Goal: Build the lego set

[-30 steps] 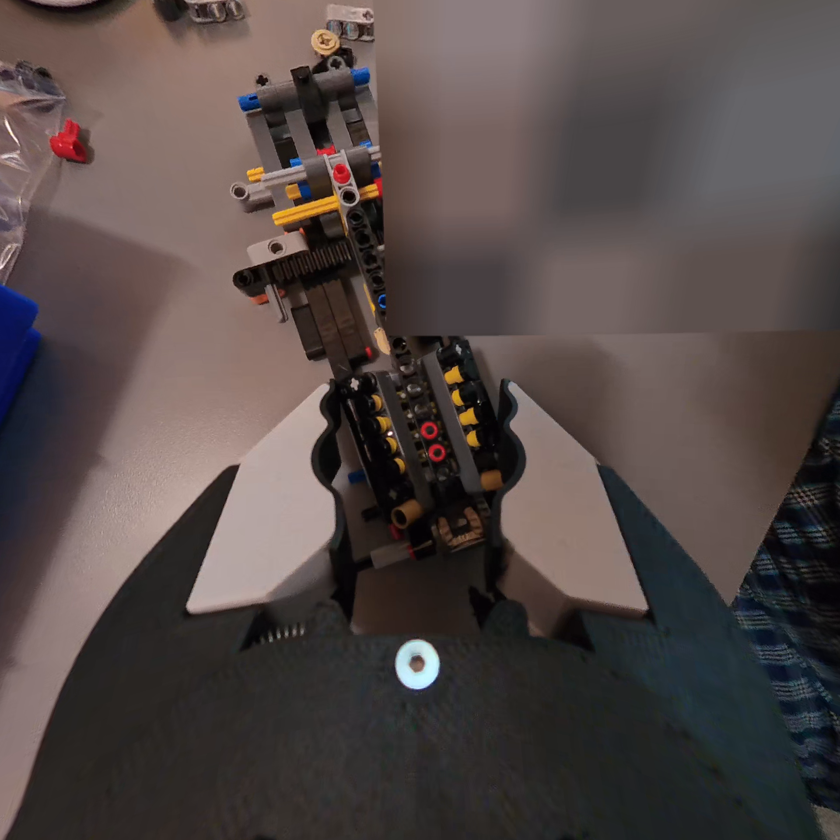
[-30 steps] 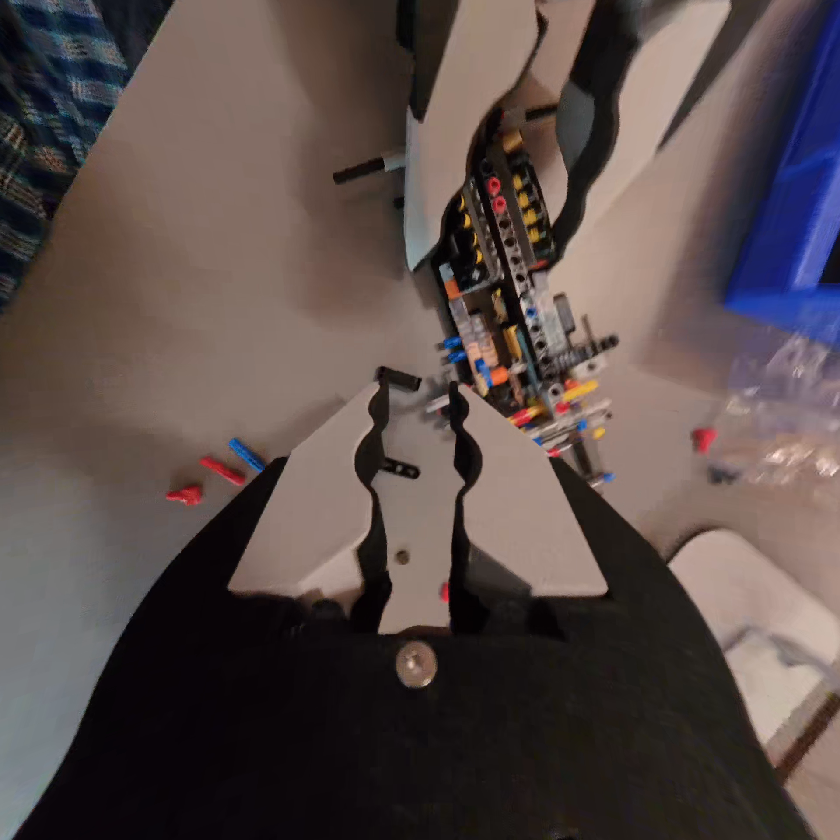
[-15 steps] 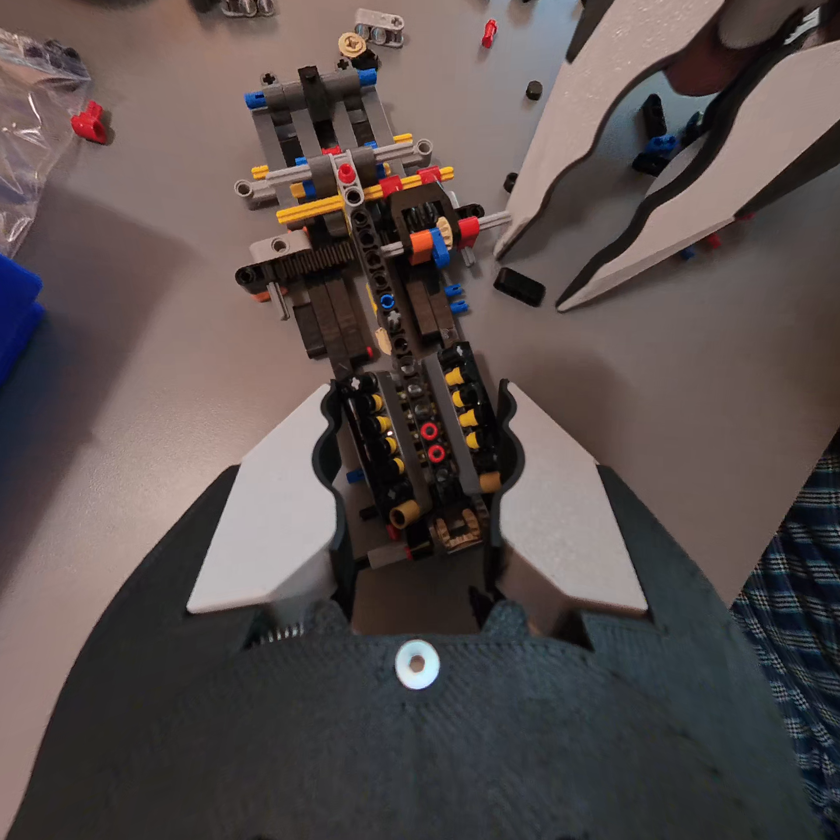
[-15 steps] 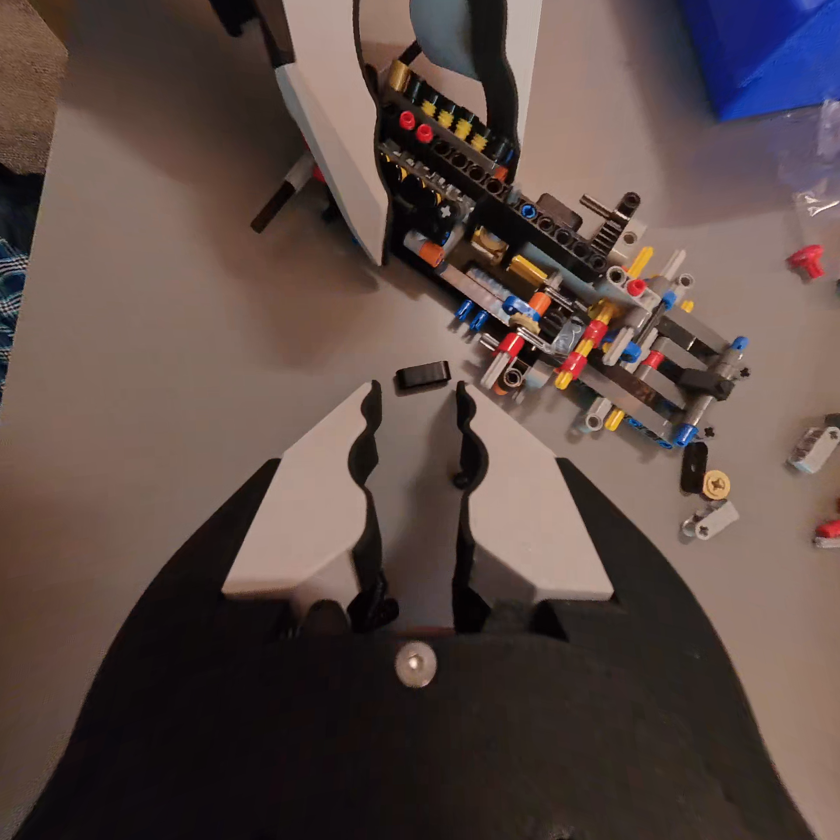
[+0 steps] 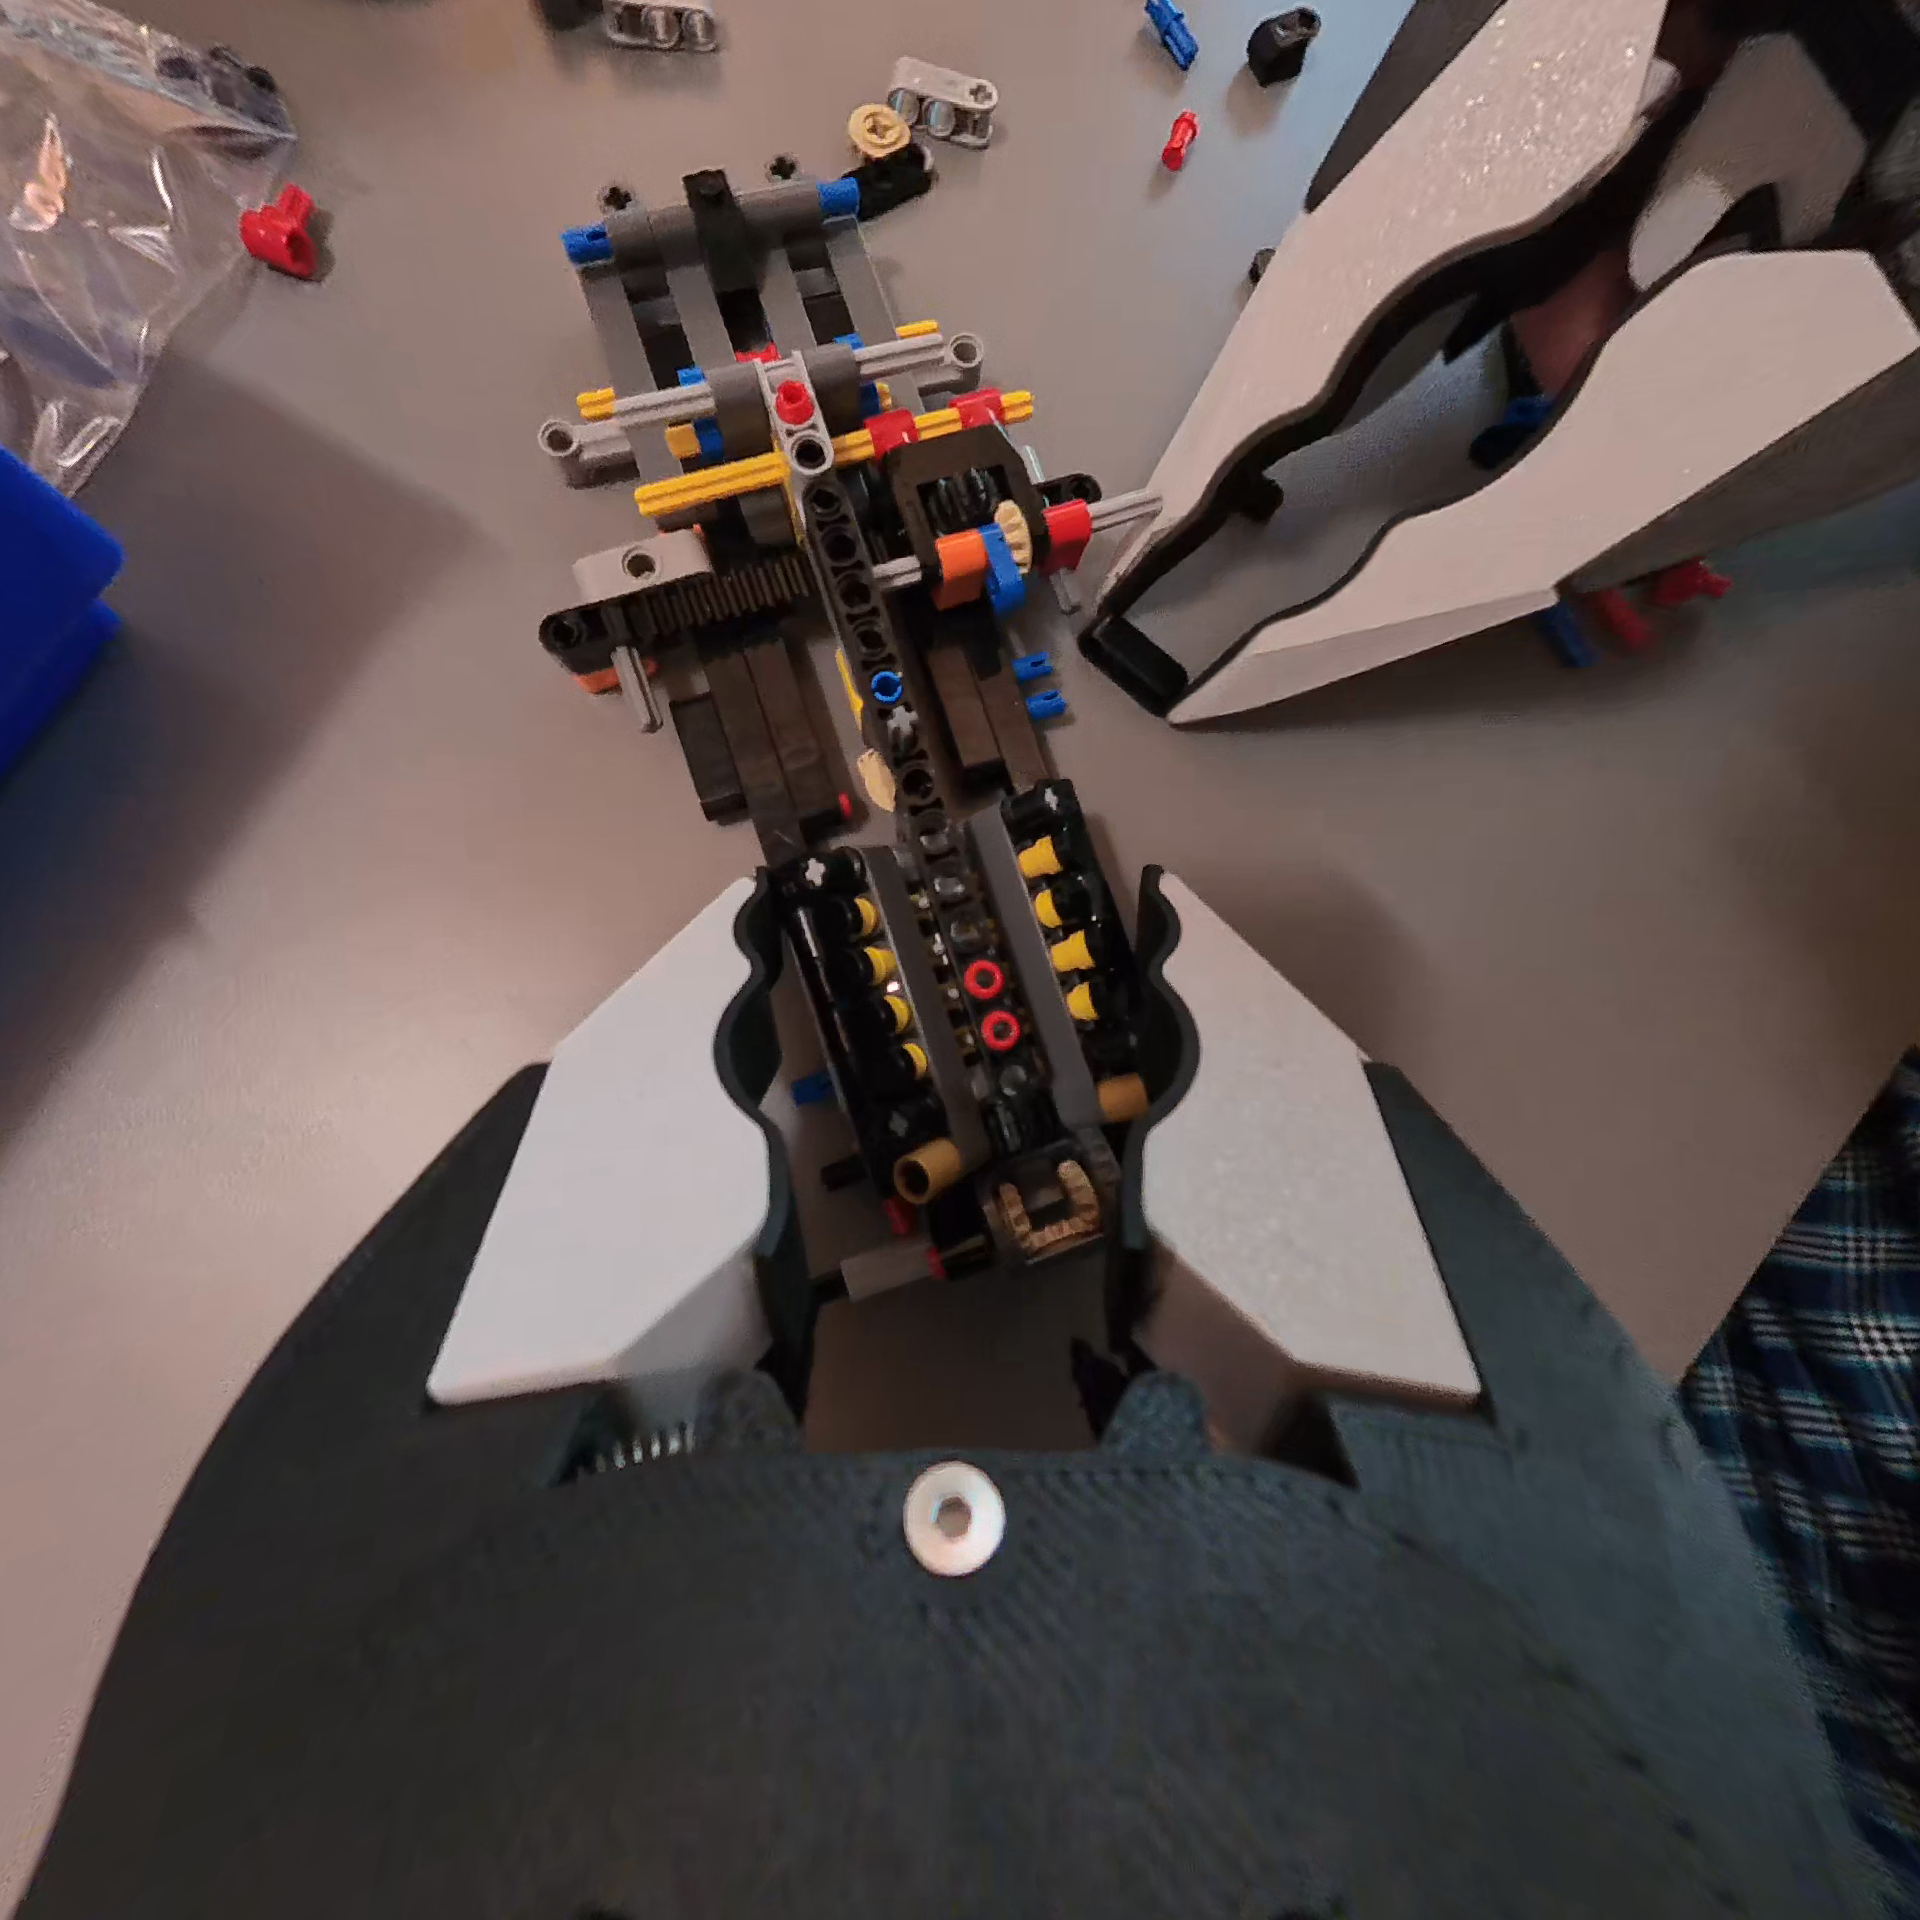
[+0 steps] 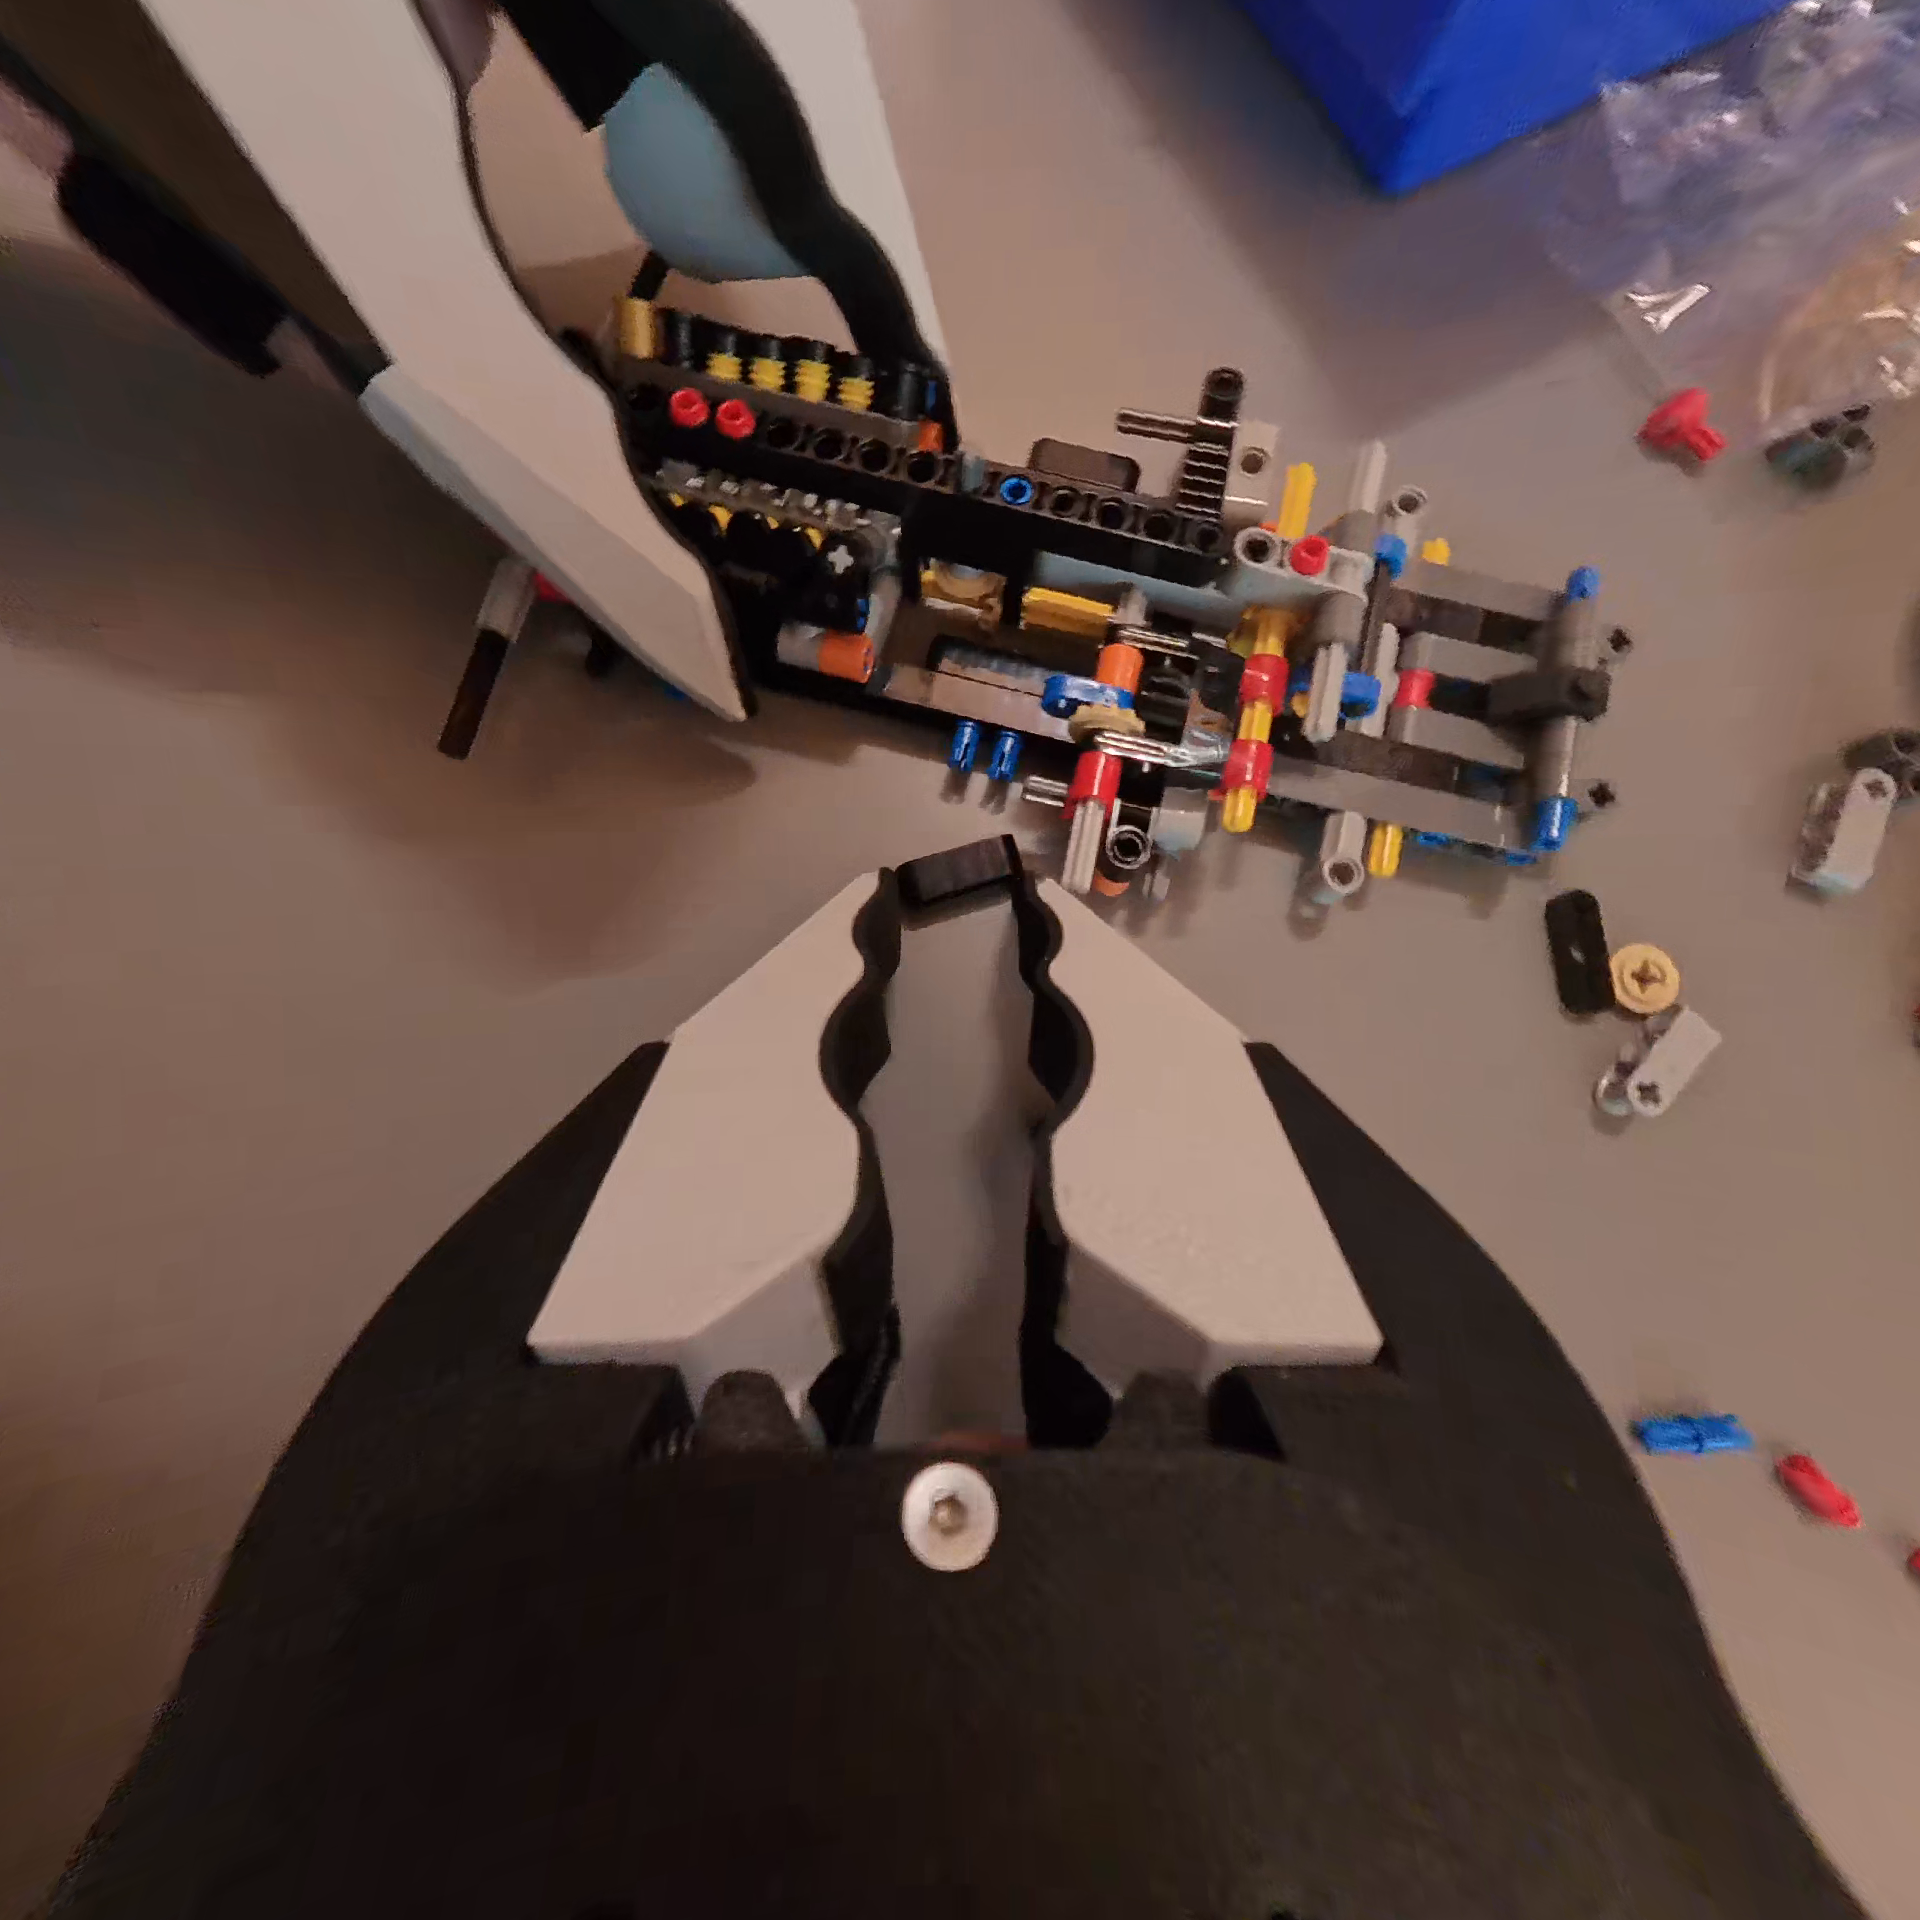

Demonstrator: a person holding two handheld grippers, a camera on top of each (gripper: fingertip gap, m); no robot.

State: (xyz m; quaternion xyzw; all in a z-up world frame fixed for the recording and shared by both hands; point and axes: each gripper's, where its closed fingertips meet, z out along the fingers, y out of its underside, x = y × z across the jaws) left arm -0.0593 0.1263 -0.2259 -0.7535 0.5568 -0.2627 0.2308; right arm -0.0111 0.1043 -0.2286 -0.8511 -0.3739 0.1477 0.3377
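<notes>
1. since the earlier frame, the right gripper [image 6: 958,883] had moved forward until the small black piece [image 6: 958,864] sat between its fingertips; before, that piece had lain just ahead of them on the table [image 6: 312,1039].
2. nearest in the left wrist view, the left gripper [image 5: 951,914] was clamped on the near end of the lego model [image 5: 831,582], its pads touching both sides of the black block with yellow and red pins.
3. the model lay flat on the table and stretched away from the left gripper.
4. just beside the model's right flank, the right gripper's jaws stood narrow around the black piece; whether they were pressing it yet could not be told.
5. farther off lay loose parts: a tan round piece [image 6: 1645,977], a grey connector [image 6: 1657,1062], a red piece [image 5: 278,229], a clear plastic bag [image 5: 94,208] and a blue box [image 6: 1507,73].
6. the step in hand seemed to be picking up the black piece; the next move would call for a firm pinch, a lift, then alignment with the steadied model.
</notes>
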